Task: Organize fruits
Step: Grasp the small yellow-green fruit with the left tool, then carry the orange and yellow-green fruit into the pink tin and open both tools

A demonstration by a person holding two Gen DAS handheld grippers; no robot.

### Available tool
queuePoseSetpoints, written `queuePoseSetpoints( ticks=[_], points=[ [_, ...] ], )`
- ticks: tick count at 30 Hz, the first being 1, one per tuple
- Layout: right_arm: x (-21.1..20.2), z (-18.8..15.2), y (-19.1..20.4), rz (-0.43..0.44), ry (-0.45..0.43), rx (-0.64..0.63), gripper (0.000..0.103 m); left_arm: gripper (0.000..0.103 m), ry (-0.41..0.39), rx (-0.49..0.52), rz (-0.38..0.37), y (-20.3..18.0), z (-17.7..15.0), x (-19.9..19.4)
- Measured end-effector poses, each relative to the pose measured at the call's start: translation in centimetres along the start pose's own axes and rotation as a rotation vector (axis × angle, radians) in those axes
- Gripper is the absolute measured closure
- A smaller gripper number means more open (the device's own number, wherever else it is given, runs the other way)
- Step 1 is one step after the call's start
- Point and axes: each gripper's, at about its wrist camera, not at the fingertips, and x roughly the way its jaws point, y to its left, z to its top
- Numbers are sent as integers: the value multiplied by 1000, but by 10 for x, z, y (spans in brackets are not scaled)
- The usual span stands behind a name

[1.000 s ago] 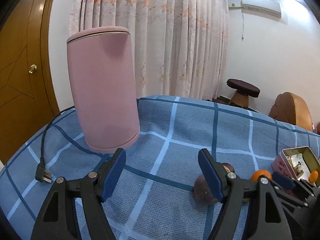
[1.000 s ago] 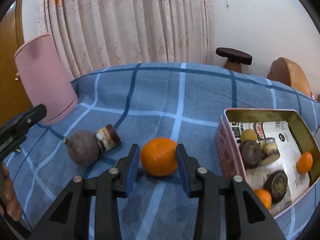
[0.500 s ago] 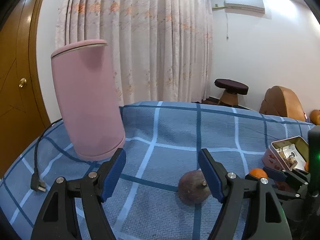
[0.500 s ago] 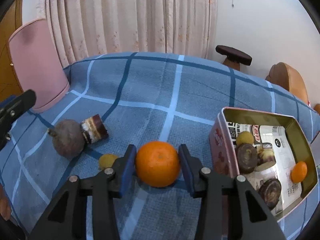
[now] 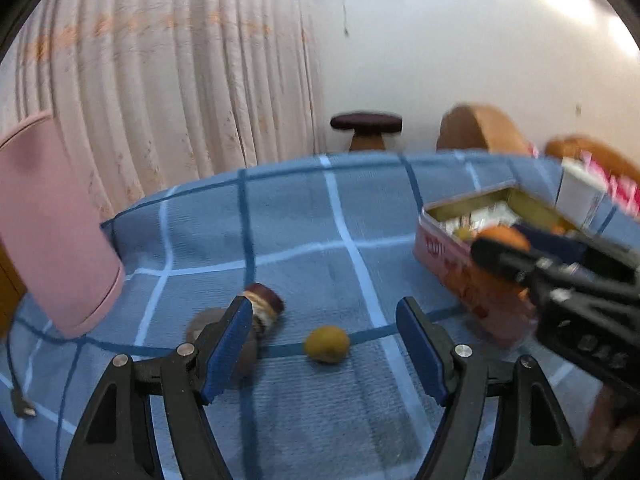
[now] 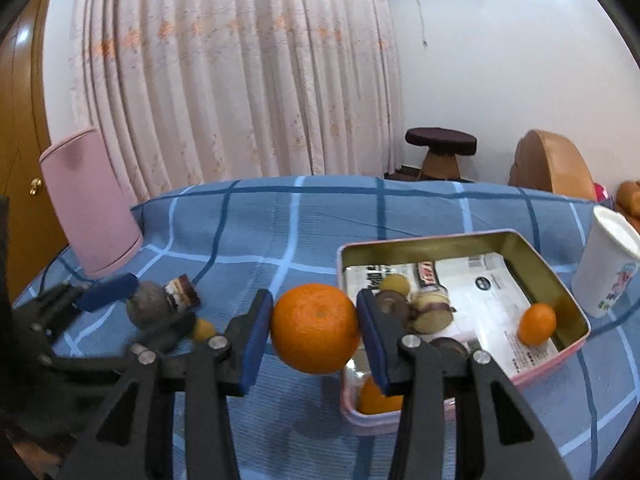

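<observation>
My right gripper (image 6: 314, 300) is shut on a large orange (image 6: 316, 328), held off the blue checked cloth beside the left rim of the pink tin (image 6: 440, 240). The tin holds small oranges (image 6: 536, 324), dark fruits (image 6: 392, 304) and a yellow one. My left gripper (image 5: 322, 304) is open and empty. A small yellow fruit (image 5: 326, 344) lies on the cloth in line with the gap between its fingers. A dark brown round fruit (image 5: 204, 328) sits half hidden behind the left finger, next to a small brown jar-like thing (image 5: 264, 306). The left wrist view shows the tin (image 5: 452, 256) at the right.
A tall pink cylinder (image 5: 52, 240) stands at the cloth's left edge, with a black cable and plug (image 5: 20, 404) beside it. A white cup (image 6: 604, 264) stands right of the tin. Beyond the cloth are a curtain, a dark stool (image 6: 440, 144) and a brown chair.
My right gripper has lifted the orange off the cloth and carried it right, up to the tin. My left gripper has swung right, from the pink cylinder to the yellow fruit.
</observation>
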Motion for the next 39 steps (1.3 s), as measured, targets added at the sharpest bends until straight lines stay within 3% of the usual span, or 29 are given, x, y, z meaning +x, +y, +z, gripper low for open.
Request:
queuePoseSetpoints(
  ticks=[3,8,12,13,14,16,19,26,28,33,39],
  points=[
    [0,2,-1,10,-2,4,57,49,99,8,30,-8,1,27],
    [-5,1,-2,39,-6,8,57,53,241,-49,29,-2,-2,59],
    [-7,1,-1,56,-8,7,57,55,247,-92,8,2,1,66],
    [-7,1,0,58,-9,6,57,59,245,-92,-1,2,1,66],
    [-8,1,0,59,-10,5,57,72,243,-94,-19,3,0,66],
    [-9,2,0,58,-15,6,57,71,239,-103,-25,4,0,65],
    [-11,3,-2,56,-26,10,57,71,194,-136,-17,7,0,54],
    [-27,8,-5,59,-87,1,57,71,-27,-176,110,-1,8,11],
    [-32,9,-8,40,-107,-12,57,71,-72,-190,112,-7,11,3],
    [-41,13,-29,4,-140,-6,57,71,-136,-194,97,-30,23,-6],
    [-46,17,-72,-74,-154,33,57,71,-142,-152,48,-69,42,3]
  ],
)
